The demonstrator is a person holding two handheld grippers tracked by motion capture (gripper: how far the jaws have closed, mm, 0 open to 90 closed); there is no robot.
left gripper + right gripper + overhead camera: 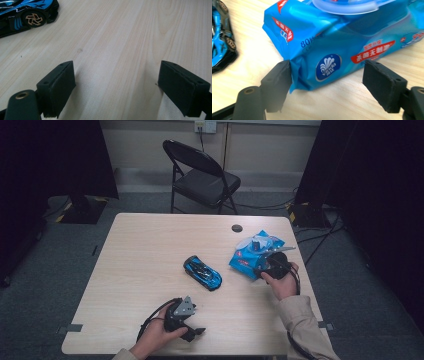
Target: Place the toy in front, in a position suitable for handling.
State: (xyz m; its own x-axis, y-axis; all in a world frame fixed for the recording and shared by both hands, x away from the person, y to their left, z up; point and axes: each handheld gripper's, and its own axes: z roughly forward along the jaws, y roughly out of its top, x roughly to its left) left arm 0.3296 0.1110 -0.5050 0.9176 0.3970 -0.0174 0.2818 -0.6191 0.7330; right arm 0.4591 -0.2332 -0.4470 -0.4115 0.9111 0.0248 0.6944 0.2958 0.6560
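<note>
Nearest the person, at the front edge of the pale wood-grain table [145,255], the left hand holds the black left gripper [192,332], well short of the toy car and on the person's side of it. In the left gripper view its jaws stand wide apart over bare tabletop, nothing between them, with the car's rear wheel up in the far left corner. The glossy blue and black toy sports car [202,272] lies on its wheels near the middle of the table and serves as the landmark. To the right of the car, and slightly beyond it, the right hand holds the black right gripper [265,265] against the near end of the soft blue plastic pack of wet wipes [332,50], which lies flat on the table with its clear lid on top. In the right gripper view the jaws stand wide; the left pad [278,83] meets the pack's crimped corner, the right pad is clear of it, so nothing is clamped. Beyond the car, past the table's far edge, stands a black folding chair [202,177].
</note>
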